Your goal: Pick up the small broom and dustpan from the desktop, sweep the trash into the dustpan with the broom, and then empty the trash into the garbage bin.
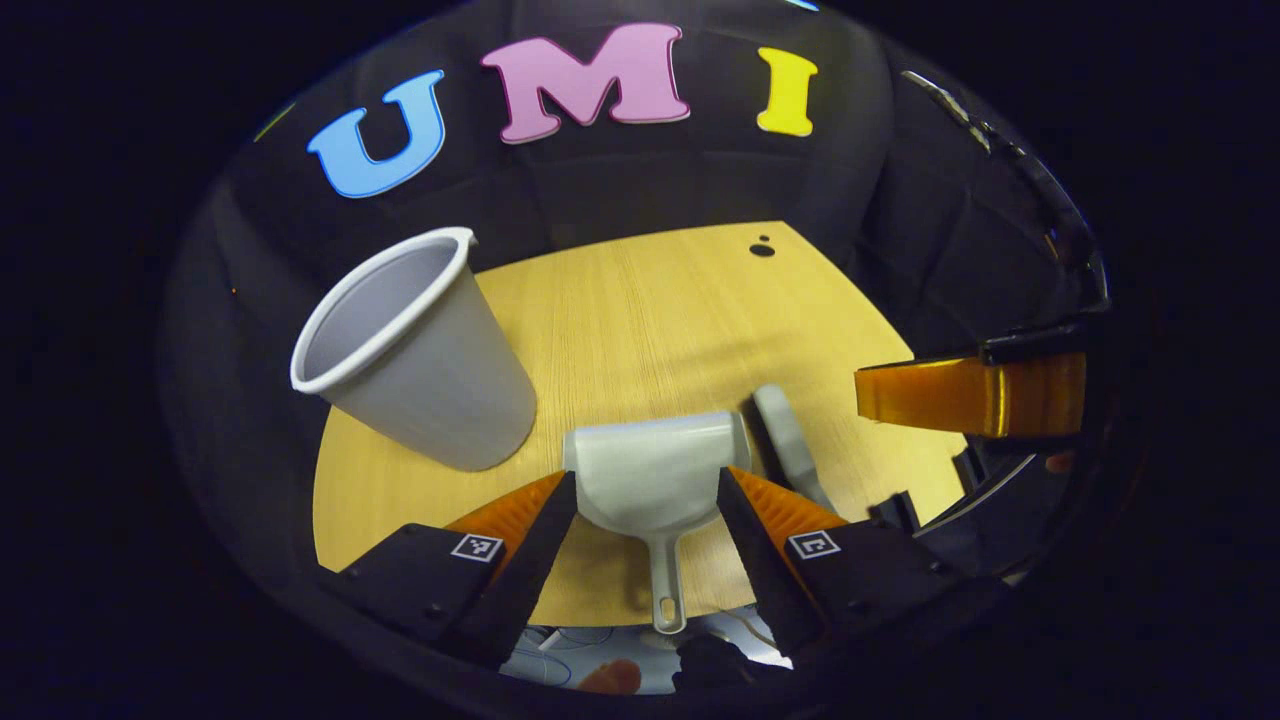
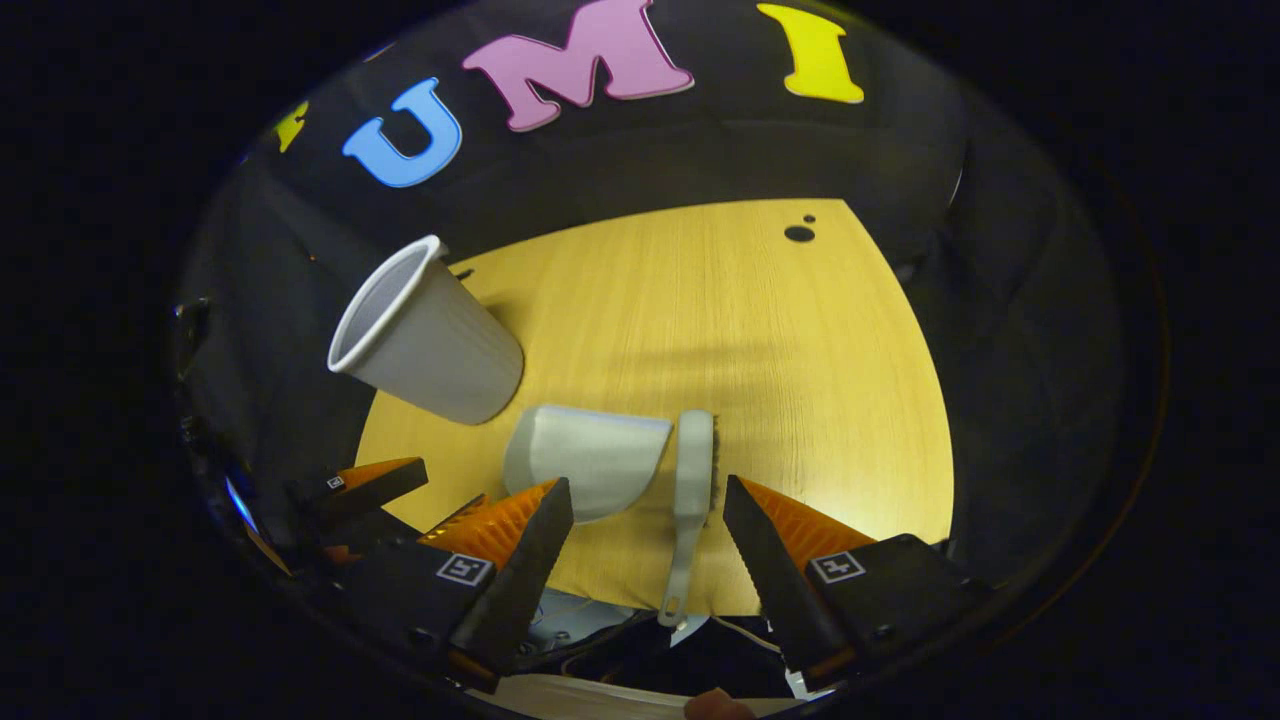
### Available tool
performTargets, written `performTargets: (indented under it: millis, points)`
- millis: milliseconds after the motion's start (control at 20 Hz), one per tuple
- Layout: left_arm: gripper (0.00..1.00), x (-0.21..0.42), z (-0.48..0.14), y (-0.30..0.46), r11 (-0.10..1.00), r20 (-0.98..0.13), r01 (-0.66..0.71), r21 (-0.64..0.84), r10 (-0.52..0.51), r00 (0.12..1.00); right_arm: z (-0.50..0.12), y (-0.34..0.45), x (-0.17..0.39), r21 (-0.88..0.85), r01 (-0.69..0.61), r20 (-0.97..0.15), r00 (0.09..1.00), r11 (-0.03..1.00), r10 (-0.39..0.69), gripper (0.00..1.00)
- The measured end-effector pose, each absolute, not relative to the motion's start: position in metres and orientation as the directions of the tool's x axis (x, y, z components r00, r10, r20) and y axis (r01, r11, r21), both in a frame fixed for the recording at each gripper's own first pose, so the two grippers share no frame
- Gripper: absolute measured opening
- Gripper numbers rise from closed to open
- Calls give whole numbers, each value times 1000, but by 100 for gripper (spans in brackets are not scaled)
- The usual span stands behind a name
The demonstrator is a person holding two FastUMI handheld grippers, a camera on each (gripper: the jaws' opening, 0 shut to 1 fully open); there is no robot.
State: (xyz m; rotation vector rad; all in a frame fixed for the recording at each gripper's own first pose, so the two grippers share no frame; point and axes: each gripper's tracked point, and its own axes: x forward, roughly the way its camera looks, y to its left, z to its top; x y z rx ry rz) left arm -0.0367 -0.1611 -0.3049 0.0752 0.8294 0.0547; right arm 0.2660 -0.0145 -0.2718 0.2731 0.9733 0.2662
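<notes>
Both my grippers hover spread wide, gripping nothing: left gripper astride the dustpan, right gripper over the broom, bristles perhaps facing right

Wooden desktop sits inside a booth draped in black cloth.

The light, yellowish wood surface shows fine straight grain running away from the camera, and its far edge meets the dark fabric wall, which hangs in soft folds behind and to both sides. Near the far right corner of the desktop, two small dark round marks sit close together, one larger than the other. Light falls brightest on the near right part of the wood in the right gripper view, while a soft band of shadow crosses its middle. Beyond the near edge, pale material with thin lines shows below the desktop.
</notes>
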Motion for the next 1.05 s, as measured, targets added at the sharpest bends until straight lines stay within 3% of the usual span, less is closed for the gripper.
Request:
performTargets:
  millis: [250,500,600,700,850,900,1000,1050]
  points:
    - [86,-50,-209,-164,996,-538,-81,24,81,839,-195,-26,280,230,-208,-577,758,951,305,99]
    - [86,-75,-180,-159,987,-264,-157,-36,142,954,-150,-47,279,14,-256,-247,936,967,251,98]
    - [85,-77,-186,-157,986,-159,-163,-43,154,975,-144,-47,268,16,-261,-126,957,965,261,99]
    - [80,-82,-175,-161,984,-75,-173,-52,169,983,-142,-53,265,74,-251,-87,962,965,257,98]
    - [87,-89,-161,-148,989,51,-145,-19,146,988,-145,-80,262,161,-174,-31,983,971,181,98]
    - [83,-91,-158,-147,990,88,-143,-3,143,986,-145,-87,257,177,-161,-16,986,971,167,98]
    - [87,-100,-161,-153,991,105,-131,6,130,986,-135,-85,252,172,-155,-19,987,973,161,98]
    - [83,-99,-156,-153,992,106,-124,-1,123,987,-129,-75,241,164,-156,-23,987,974,162,91]
